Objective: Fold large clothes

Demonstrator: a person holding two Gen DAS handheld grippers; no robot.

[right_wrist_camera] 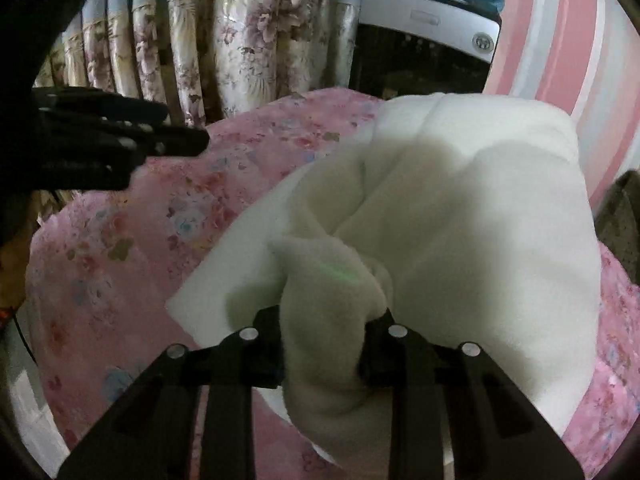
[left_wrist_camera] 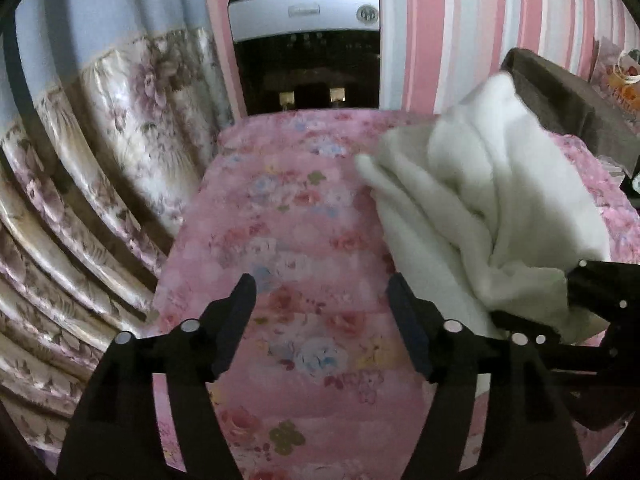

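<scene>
Left claw (left_wrist_camera: 320, 292) is seen with jaws spread wide and nothing between them; only the pink floral bedspread (left_wrist_camera: 288, 240) shows in the gap, and whether it is touched cannot be told. No cloth is in contact with either left finger. Right claw (right_wrist_camera: 326, 320) is closed on a bunched fold of the white fleece garment (right_wrist_camera: 460, 208): a thick wad of cloth is pinched between the pads and spills out above and below them. From that grip the garment is drawn up into a creased, rumpled mound, with a flatter flap spread over the bedspread on the picture-left side in the right wrist view. The garment (left_wrist_camera: 480, 200) is located on the bed, towards the picture-right in the left wrist view, just beside the left claw's right finger. In the right wrist view the left claw (right_wrist_camera: 180, 136) is seen at upper left, apart from the cloth. A floral curtain (right_wrist_camera: 240, 52) and a water dispenser (left_wrist_camera: 304, 40) are visible beyond the bed.
</scene>
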